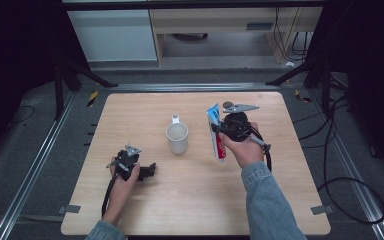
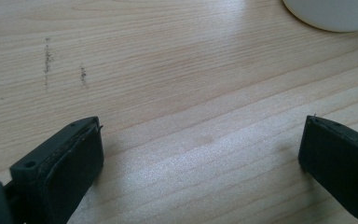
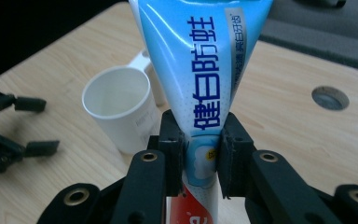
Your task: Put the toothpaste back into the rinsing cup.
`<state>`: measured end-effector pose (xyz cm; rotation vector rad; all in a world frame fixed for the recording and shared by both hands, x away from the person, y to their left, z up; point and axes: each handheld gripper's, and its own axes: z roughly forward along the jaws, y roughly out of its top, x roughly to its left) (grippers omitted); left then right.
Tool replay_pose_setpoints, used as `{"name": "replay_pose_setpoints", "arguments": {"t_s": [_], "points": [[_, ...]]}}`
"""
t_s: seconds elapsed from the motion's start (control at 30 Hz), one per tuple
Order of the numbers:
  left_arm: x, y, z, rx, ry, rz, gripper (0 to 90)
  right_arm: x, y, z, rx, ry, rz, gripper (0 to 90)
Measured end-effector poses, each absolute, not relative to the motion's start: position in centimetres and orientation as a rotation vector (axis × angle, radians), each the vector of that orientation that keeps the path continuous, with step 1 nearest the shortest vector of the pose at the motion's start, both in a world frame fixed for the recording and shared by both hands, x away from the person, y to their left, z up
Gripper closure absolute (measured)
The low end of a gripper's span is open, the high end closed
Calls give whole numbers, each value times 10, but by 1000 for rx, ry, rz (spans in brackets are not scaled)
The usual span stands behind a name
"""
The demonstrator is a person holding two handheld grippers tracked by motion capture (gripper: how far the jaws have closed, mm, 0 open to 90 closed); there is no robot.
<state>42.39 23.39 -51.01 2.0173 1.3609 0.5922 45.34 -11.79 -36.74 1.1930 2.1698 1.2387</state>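
Right gripper [image 3: 200, 161] at centre right of the high view, black pads clamped on a glossy blue-white toothpaste tube [image 3: 200, 70], flat crimped end up, red band below the jaws. White cylindrical mug [image 1: 177, 137] sits mid-frame on the pale wood-grain table [image 1: 195, 200]. Left gripper [image 1: 147, 171] at lower left, jaws wide apart over bare wood.

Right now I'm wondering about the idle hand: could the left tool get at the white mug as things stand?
Probably yes. The left tool rests open on the table, and bare wood lies between it and the white mug. The toothpaste tube is held off to the other side, out of the way.
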Motion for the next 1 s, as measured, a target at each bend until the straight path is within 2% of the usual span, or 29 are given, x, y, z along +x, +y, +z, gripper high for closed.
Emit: {"name": "replay_pose_setpoints", "arguments": {"t_s": [0.27,0.7,1.0], "points": [[423,235,-510,2021,1354,592,0,456,-104,-364,1156,2074,1347,741],[420,236,-510,2022,1351,588,0,459,-73,-335,1104,1955,1440,739],[424,235,-510,2025,1345,589,0,465,-68,-321,1097,1888,1453,739]]}}
